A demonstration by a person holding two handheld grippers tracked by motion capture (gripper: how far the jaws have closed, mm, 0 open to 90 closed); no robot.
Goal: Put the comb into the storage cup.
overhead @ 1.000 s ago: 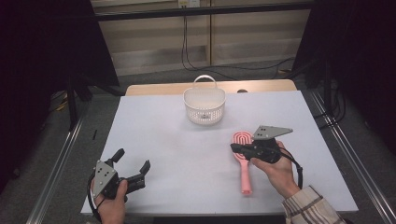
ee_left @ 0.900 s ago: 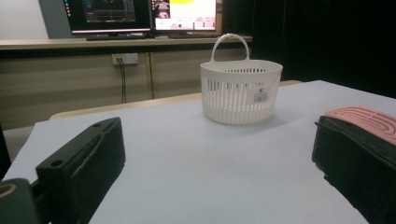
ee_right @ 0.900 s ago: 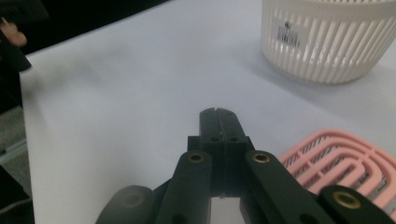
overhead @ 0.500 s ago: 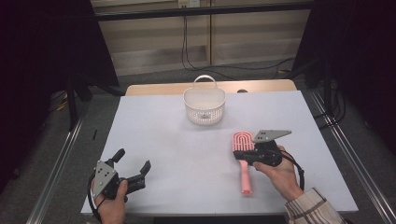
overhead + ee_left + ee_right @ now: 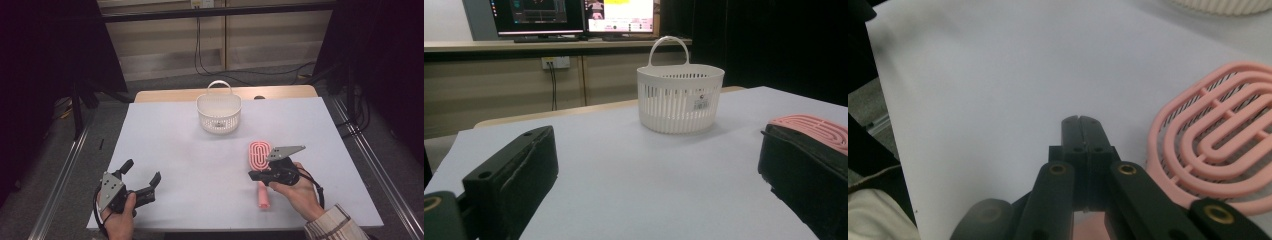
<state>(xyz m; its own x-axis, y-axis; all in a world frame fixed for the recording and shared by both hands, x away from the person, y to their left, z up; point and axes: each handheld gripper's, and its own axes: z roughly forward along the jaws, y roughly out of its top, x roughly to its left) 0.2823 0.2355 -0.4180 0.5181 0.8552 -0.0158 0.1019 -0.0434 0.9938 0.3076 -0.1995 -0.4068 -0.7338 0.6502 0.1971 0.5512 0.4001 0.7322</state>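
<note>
The right gripper point(image 5: 256, 175) has edged toward six o'clock along the pink hairbrush point(image 5: 260, 155). Its own view shows jaws pressed together, empty; left gripper point(image 5: 142, 180) gapes wide, empty.

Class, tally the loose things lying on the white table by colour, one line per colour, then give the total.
Pink: 1, the hairbrush
White: 1, the basket
Total: 2

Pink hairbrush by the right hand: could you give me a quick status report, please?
Right gripper shut, above brush handle, gripping nothing. Left gripper open, empty, near table edge. Pink hairbrush flat on table. White basket upright behind; nothing between.
</note>
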